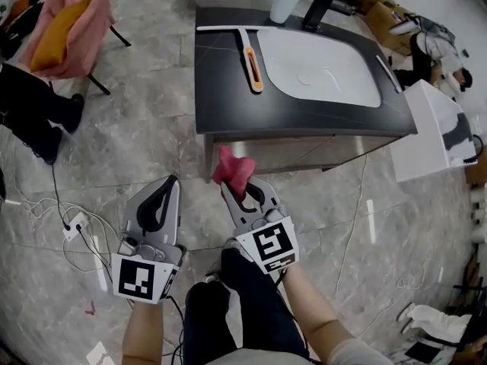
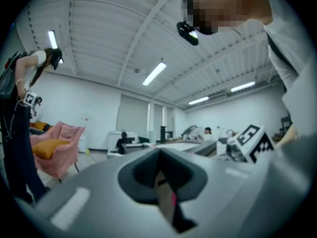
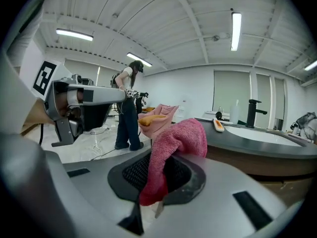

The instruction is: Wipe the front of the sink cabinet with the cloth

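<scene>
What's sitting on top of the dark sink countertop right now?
A white-and-orange squeegee lies beside the white basin; a pale blue cup and a black faucet stand behind them. A white handle sticks out of the cup; the rest inside is hidden.

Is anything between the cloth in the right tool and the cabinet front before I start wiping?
Nothing visible stands in the way. The right tool is shut on the pink cloth, close to the left end of the cabinet front, with open space between them. The left tool sits off to the left, outside that path.
</scene>
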`<state>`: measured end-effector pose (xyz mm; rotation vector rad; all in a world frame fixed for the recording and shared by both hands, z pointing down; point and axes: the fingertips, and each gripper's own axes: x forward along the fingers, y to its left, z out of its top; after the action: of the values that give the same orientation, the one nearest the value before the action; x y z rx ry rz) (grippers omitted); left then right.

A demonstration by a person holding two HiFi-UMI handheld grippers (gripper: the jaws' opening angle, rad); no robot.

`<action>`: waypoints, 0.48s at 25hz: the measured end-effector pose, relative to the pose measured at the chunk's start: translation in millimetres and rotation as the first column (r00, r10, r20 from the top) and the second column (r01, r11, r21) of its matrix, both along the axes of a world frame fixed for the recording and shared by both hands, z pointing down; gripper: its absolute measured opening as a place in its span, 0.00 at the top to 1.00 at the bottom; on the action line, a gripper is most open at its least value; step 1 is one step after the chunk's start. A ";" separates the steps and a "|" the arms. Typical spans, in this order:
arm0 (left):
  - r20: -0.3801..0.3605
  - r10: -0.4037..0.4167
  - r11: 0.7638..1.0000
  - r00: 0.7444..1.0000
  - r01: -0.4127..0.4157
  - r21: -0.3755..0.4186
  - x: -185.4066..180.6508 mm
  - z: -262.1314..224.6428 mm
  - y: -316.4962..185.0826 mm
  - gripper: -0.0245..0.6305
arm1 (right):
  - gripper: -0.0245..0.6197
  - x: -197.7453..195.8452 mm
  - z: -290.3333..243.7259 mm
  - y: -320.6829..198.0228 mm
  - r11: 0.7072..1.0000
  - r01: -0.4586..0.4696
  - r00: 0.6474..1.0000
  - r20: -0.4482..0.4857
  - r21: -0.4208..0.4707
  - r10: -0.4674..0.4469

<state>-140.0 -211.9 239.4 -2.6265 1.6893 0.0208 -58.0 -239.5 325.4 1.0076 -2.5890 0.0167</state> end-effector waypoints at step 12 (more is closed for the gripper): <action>0.056 0.054 0.997 0.997 -0.057 0.050 19.9 130.9 -45.1 0.96 | 0.88 -2.3 86.9 -59.7 0.989 0.007 0.999 0.035 0.151 -0.012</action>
<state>-120.1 -257.0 370.4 -2.6107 1.5777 -0.0058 -60.3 -299.2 412.3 1.0559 -2.6605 -0.1674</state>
